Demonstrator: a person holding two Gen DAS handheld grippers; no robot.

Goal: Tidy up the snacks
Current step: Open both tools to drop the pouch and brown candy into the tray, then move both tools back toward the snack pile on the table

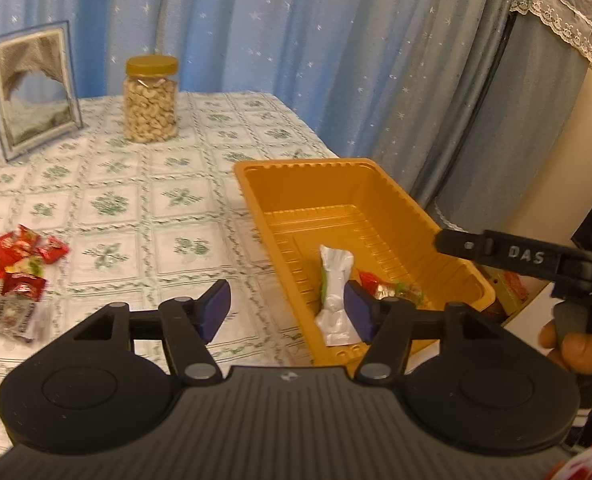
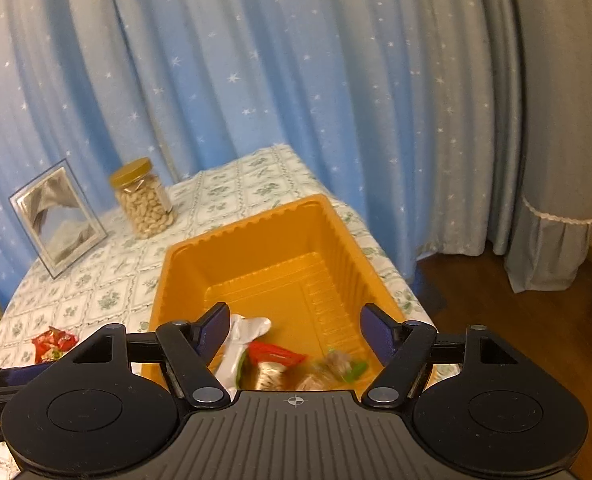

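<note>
An orange plastic tray (image 1: 396, 200) (image 2: 184, 280) stands at the table's right side. Inside it lie a silver packet (image 1: 336, 300) (image 2: 244, 340), a red packet (image 2: 276, 354) and a blurred brown-and-green packet (image 2: 336, 368). My left gripper (image 1: 288, 308) is open and straddles the tray's left wall, its right pad beside the silver packet without pressing it. My right gripper (image 2: 296, 330) hangs open over the tray's near end, nothing between its pads; it reaches in from the right (image 1: 496, 252) in the left wrist view. Several loose red and dark snack packets (image 1: 20, 272) (image 2: 52, 344) lie on the tablecloth to the left.
A cashew jar with a gold lid (image 1: 151, 100) (image 2: 144, 200) and a silver picture frame (image 1: 34, 88) (image 2: 58, 224) stand at the back of the table. Blue starred curtains hang behind. The table ends just right of the tray, over wooden floor (image 2: 516, 340). A hand (image 1: 576, 344) holds the right gripper.
</note>
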